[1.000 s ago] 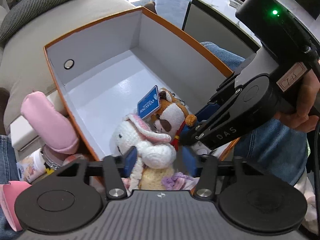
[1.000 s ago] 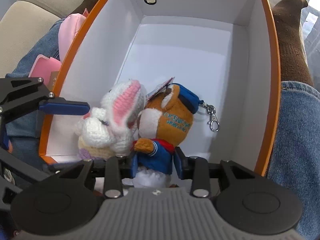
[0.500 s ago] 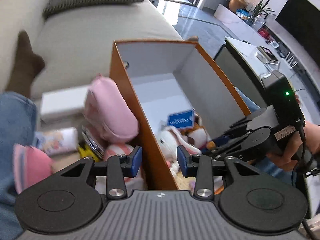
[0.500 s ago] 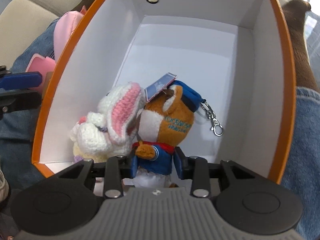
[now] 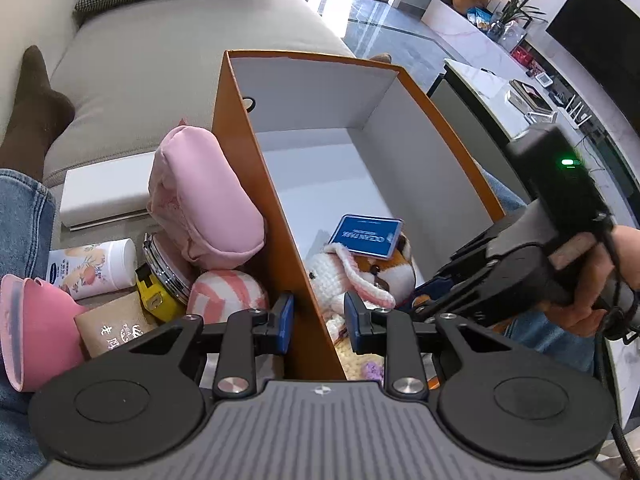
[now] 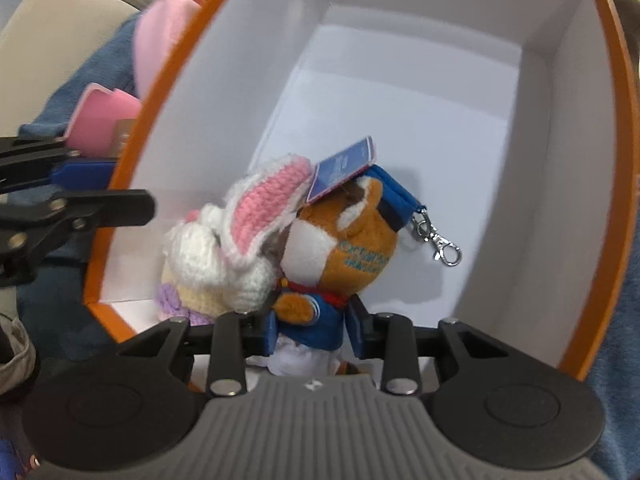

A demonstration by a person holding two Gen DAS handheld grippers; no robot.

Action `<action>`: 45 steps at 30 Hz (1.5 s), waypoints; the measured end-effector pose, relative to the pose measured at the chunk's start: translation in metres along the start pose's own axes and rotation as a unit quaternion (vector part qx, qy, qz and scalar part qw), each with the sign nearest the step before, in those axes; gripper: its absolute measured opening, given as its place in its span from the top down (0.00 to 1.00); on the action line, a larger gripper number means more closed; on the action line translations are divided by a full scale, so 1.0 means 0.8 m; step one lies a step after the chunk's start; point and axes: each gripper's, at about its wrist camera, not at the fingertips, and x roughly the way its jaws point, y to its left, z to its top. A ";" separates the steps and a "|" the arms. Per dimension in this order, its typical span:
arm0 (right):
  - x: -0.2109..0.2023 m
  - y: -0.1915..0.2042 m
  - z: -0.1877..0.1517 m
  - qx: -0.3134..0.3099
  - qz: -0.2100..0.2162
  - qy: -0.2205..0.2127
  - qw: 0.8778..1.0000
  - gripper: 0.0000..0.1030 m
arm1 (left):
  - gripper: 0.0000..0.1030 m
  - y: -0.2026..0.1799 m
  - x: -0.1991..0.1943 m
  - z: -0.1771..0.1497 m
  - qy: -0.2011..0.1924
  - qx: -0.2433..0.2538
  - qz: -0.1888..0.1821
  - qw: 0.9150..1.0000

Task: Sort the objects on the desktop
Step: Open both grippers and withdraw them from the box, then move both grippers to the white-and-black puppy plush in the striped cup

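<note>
Pads of the right gripper [image 6: 312,332] are squeezing the brown sailor plush [image 6: 340,248] low in the orange box [image 6: 560,120], risking its hat clip [image 6: 440,240] snagging the crocheted rabbit [image 6: 224,256], while the left gripper [image 5: 318,316], narrowing, is straddling the box wall beside the pink pouch [image 5: 200,200].

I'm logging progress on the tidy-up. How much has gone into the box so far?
Done: the knitted rabbit lies in the orange box. In hand: the right gripper clamps the bear keychain inside the box. Left: the pink pouch, tape measure, tube and striped ball wait outside.
</note>
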 end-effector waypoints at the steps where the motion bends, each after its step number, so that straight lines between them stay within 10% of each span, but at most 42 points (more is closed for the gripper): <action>1: 0.008 -0.002 0.001 0.008 0.001 0.008 1.000 0.66 | 0.70 0.001 0.000 -0.001 0.000 0.000 0.000 1.000; 13: 0.011 0.012 -0.005 0.001 -0.035 0.006 0.999 0.59 | 0.70 -0.001 -0.013 -0.008 -0.027 0.000 -0.004 1.000; 24: -0.015 0.027 -0.027 -0.010 -0.086 -0.027 0.996 0.29 | 0.69 0.022 -0.079 -0.039 -0.074 -0.016 0.008 0.997; 37: -0.095 0.066 -0.063 -0.009 -0.079 -0.183 0.980 0.30 | 0.65 0.057 -0.103 -0.080 -0.066 -0.025 0.053 0.996; 45: -0.086 0.161 -0.015 -0.163 -0.079 -0.181 0.967 0.49 | 0.65 0.079 -0.110 -0.082 -0.063 -0.049 0.062 0.995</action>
